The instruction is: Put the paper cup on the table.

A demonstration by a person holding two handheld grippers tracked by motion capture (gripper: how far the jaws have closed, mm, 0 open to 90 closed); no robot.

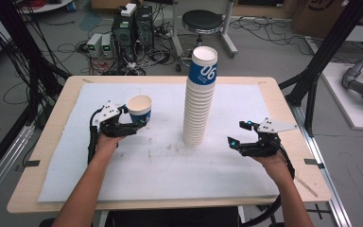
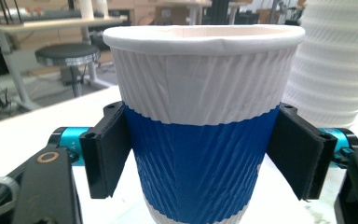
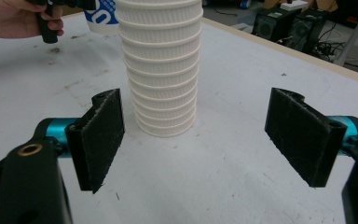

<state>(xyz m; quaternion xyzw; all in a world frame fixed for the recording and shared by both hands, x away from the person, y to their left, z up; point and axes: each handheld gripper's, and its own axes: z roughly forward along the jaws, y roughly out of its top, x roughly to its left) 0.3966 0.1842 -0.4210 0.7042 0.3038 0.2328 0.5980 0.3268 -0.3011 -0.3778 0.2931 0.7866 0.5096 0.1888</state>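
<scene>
At left centre of the high view, the left gripper (image 1: 139, 124) is clamping its jaws on both sides of a blue-and-white paper cup (image 1: 139, 109), which is standing upright on the white mat (image 1: 151, 170). At right centre, the right gripper (image 1: 237, 134) is holding its jaws spread wide and gripping nothing, facing the tall stack of paper cups (image 1: 200, 94) at frame centre.

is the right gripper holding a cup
No, the right gripper is open, its jaws spread wide on either side with the stack of cups standing apart beyond them.
</scene>
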